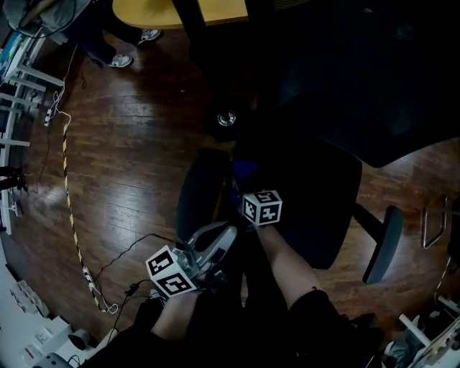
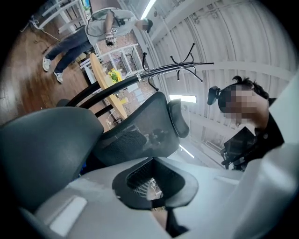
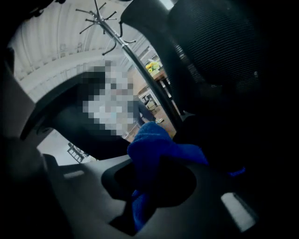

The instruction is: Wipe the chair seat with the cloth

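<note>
A black office chair stands on the wood floor, its seat [image 1: 316,194] in the middle of the head view and its mesh backrest [image 1: 359,86] behind it. My right gripper [image 1: 248,188] sits over the seat's left part, shut on a blue cloth [image 1: 243,172]. In the right gripper view the cloth [image 3: 154,144] bunches between the jaws of that gripper [image 3: 149,186], against the dark chair. My left gripper [image 1: 215,244] hangs near the left armrest [image 1: 201,190], shut and empty. Its own view shows the gripper [image 2: 154,186] with its jaws together, the armrest pad [image 2: 42,149] and the backrest [image 2: 140,135].
The chair's right armrest [image 1: 384,244] sticks out at the right. A yellow table [image 1: 215,11] stands at the far side, with a person's shoes [image 1: 121,61] nearby. A striped cable [image 1: 72,215] runs along the floor at the left. A coat rack [image 2: 187,65] rises behind the chair.
</note>
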Motion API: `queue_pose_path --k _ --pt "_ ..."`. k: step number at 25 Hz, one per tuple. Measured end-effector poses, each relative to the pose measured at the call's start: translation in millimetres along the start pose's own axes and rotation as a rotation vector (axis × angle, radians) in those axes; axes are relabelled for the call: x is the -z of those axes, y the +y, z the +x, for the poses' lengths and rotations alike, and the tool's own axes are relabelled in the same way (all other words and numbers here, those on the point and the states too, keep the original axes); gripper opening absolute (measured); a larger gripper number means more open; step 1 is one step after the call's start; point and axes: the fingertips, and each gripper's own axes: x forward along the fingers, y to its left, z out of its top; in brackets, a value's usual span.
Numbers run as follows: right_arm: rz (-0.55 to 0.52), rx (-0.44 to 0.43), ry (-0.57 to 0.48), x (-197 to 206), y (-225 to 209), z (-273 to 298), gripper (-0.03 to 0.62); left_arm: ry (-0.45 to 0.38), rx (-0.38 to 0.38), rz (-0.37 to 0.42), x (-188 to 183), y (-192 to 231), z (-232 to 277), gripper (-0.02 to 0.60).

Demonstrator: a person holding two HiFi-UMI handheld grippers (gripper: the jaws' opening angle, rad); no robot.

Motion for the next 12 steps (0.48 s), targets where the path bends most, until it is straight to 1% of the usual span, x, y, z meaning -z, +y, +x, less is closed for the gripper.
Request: queue_pose_path --k 1,3,4,5,6,8,12 --pt "-0.05 0.011 0.044 7.4 8.4 8.8 0.066 -0.008 -0.006 0.0 -0.9 0.4 -4.3 -0.012" --pt "-0.189 0.065 0.114 19.2 16.5 19.4 0.066 -0.02 -0.015 -0.003 -2.9 2.8 -11.6 -0.012" --pt "-0.245 0.091 0.127 20.7 18.5 20.9 0.065 -0.023 -0.018 -0.005 -3.5 4.0 -13.8 -0.012" --pt "-0.28 0.106 0.129 20.7 20.0 21.4 0.065 -0.025 -0.019 -0.006 -4.1 4.8 -15.4 -0.012" --pt "-0.298 0.114 0.127 20.4 20.4 21.3 0.064 -0.027 -0.02 -0.006 -4.7 5.1 -16.5 -0.012" --pt "-0.3 0.128 0.12 20.9 17.0 18.4 0.064 -0.029 -0.019 -0.005 -5.3 4.1 -17.9 -0.012" --pt "-0.247 0.2 0.095 26.3 -12.2 -7.7 0.064 -0.005 -0.009 0.0 0.9 -0.7 -17.5 -0.012"
